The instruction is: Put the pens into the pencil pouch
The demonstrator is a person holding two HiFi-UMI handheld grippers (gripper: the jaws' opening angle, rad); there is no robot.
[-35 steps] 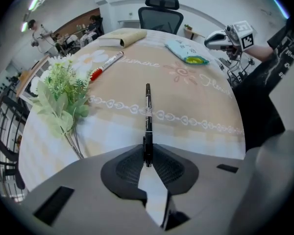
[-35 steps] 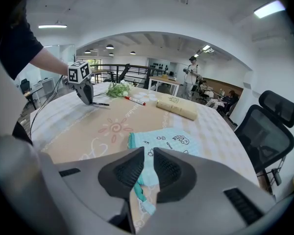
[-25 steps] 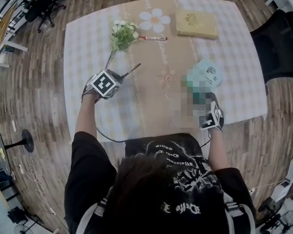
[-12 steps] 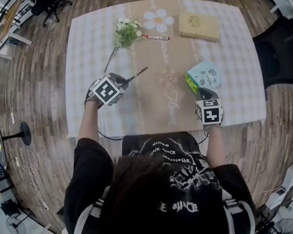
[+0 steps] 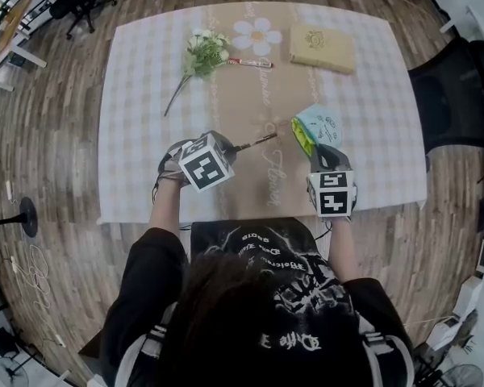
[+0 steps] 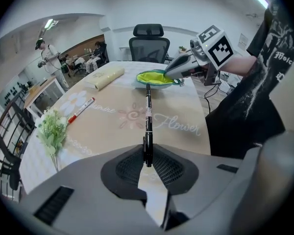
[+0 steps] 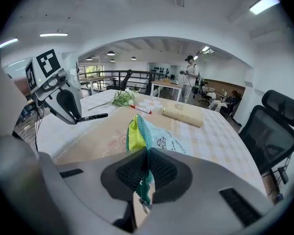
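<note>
Head view, back left: red pen (image 5: 250,63) parked on worktop (image 5: 145,95) beside flowers (image 5: 203,53), not yet collected. Front centre: left gripper (image 5: 228,149) nearly closed, clamped on tail of black pen (image 5: 256,142); held off worktop, tip aimed right at pouch for straight slide-in. Right: pouch (image 5: 316,126) on worktop, yellow lining showing, mouth turned toward pen. Right gripper (image 5: 321,153) just closed, pinching zipper edge upright, probably to prop mouth open and steady pouch.
</note>
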